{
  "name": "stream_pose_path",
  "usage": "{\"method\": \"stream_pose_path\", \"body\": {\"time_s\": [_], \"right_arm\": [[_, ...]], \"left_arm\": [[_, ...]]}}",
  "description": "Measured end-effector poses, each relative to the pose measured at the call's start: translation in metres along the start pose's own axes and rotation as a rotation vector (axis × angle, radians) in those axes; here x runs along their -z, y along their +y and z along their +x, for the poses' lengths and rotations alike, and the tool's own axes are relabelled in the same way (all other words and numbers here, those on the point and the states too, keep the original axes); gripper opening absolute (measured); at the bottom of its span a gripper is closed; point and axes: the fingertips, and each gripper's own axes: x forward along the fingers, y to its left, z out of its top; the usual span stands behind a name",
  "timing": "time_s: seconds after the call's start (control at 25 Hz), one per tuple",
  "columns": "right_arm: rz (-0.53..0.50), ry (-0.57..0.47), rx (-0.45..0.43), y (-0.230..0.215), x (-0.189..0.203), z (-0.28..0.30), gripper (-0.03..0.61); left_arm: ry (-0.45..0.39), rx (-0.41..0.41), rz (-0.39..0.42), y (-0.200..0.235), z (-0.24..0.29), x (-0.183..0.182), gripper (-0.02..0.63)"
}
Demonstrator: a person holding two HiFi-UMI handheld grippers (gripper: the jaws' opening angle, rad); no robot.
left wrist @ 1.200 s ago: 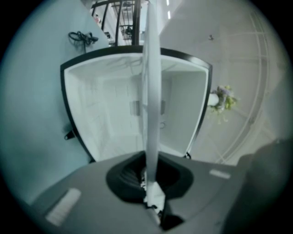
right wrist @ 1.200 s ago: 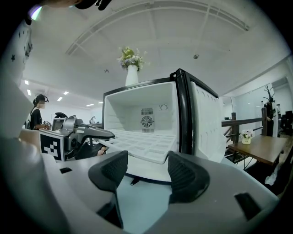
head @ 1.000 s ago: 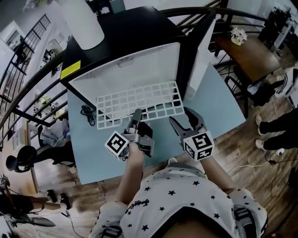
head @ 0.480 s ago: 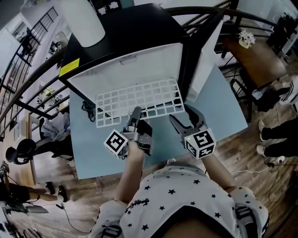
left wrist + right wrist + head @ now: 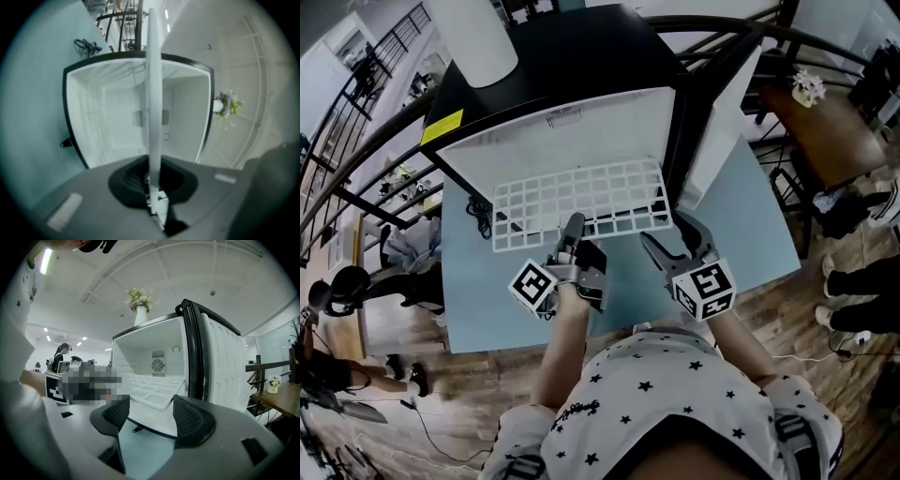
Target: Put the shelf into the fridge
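The fridge (image 5: 562,141) mouth faces the person with room in its white cavity above the shelf (image 5: 581,199), which spans nearly the full width of the opening. The door (image 5: 717,122) is swung out at the right and walls off that side, just beyond the right gripper (image 5: 667,234). Left of the left gripper (image 5: 573,225) the blue table (image 5: 478,300) gives free passage. A black cable (image 5: 477,225) lies by the fridge's left corner.

- The left gripper (image 5: 153,190) has its jaws closed on the white shelf (image 5: 153,93), which is seen edge-on.
- The shelf points into the open fridge (image 5: 112,117).
- A black cable (image 5: 86,46) lies on the blue table (image 5: 33,117).
- A flower vase (image 5: 224,106) appears at the right.
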Motion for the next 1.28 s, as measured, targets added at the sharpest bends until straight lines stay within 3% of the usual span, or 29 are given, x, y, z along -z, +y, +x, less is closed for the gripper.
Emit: {"method": "stream_pose_path", "body": {"time_s": [0.76,0.92,1.28], "right_arm": [[-0.023,-0.006,-0.035,-0.024,-0.006,0.019,0.259],[-0.015,-0.021,-0.038,-0.024,-0.007,0.018,0.259],[-0.010,-0.031,-0.035,-0.025,-0.008,0.017,0.258]], "left_arm": [[-0.022,-0.016,0.052,0.001,0.019,0.000,0.035],[0.018,-0.018,0.195,-0.007,0.018,0.003,0.039],[0.084,-0.117,0.515,-0.007,-0.011,0.016,0.106]]}}
